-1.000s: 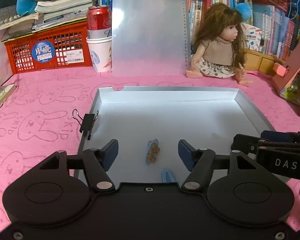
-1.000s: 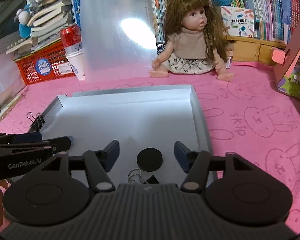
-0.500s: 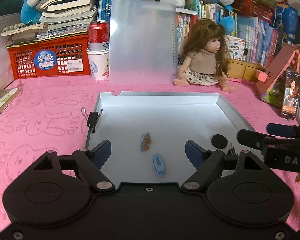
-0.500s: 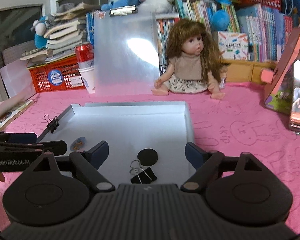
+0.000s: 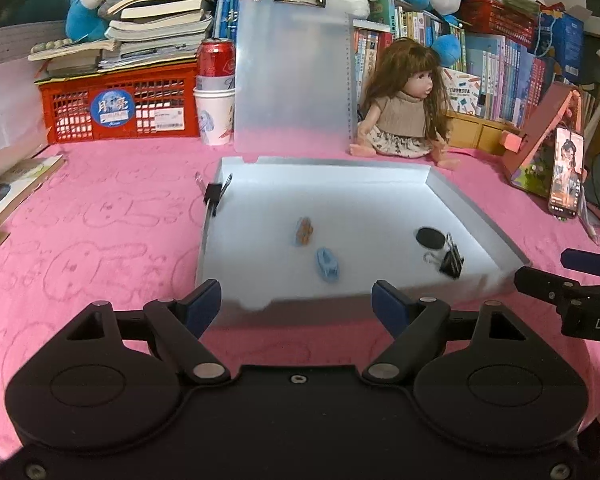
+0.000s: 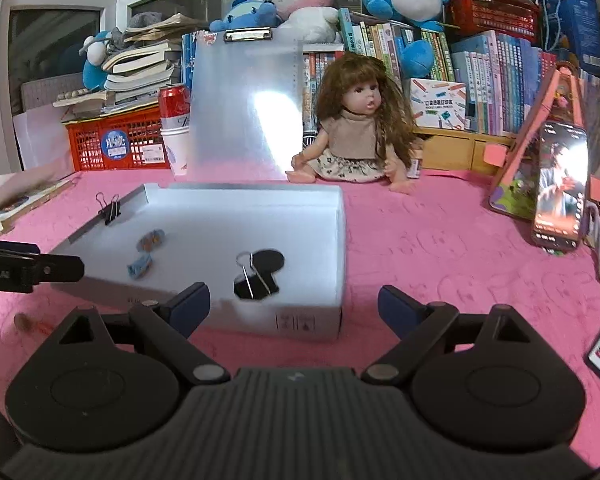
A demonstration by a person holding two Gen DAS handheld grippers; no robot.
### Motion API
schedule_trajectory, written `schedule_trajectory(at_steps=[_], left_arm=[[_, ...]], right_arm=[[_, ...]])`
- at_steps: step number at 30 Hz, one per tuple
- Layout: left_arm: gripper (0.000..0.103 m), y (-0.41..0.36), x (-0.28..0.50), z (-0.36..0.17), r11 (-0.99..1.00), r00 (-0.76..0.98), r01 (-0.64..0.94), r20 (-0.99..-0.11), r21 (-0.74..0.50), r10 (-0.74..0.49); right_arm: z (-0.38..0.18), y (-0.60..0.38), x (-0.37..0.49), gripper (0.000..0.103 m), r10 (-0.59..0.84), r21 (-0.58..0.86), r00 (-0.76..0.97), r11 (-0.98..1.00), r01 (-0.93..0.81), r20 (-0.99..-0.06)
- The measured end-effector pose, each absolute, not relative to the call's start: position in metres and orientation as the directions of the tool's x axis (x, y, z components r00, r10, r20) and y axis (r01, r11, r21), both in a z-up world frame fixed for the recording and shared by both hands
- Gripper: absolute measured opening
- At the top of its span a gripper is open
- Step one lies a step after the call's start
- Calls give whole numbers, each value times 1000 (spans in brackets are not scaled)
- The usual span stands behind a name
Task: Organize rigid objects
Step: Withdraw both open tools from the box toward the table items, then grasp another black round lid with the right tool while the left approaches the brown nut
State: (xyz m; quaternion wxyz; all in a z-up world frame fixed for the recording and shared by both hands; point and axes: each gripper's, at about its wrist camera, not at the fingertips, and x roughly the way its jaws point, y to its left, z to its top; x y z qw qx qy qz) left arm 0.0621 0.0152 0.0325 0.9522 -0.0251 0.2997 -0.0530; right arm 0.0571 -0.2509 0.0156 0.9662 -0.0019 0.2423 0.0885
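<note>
The right gripper [image 5: 540, 276] body reads "DA"; the red basket [image 5: 120, 108] sticker shows "月亮".

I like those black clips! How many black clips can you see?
2. One binder clip is clamped on the white tray's left wall; the other binder clip lies inside, touching the black disc. More could be hidden.

Black gripper [image 5: 296, 300] bodies — blue-tipped jaws.

A pink bunny-print cloth [image 6: 440, 248] covers the table. At twelve o'clock, packed bookshelves [image 6: 496, 80] stand. Dark window panes [image 6: 56, 44] sit at ten o'clock.
</note>
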Motion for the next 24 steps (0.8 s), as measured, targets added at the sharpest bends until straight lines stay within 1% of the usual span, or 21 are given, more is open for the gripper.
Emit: schedule_trajectory(at_steps=[4, 14, 19, 24], left_arm=[[82, 17, 47, 26, 994, 816, 79, -567, -78, -109], [83, 13, 21, 18, 997, 825, 72, -561, -29, -76], [83, 16, 15, 14, 997, 822, 65, -565, -30, -71], [83, 21, 7, 12, 998, 821, 54, -567, -37, -65]], right_arm=[[7, -250, 43, 96, 170, 34, 866, 984, -174, -471], [-4, -246, 21, 96, 154, -4, 872, 984, -176, -465], [-6, -243, 12, 96, 116, -60, 896, 986, -156, -430], [-10, -242, 9, 96, 124, -55, 887, 985, -165, -445]])
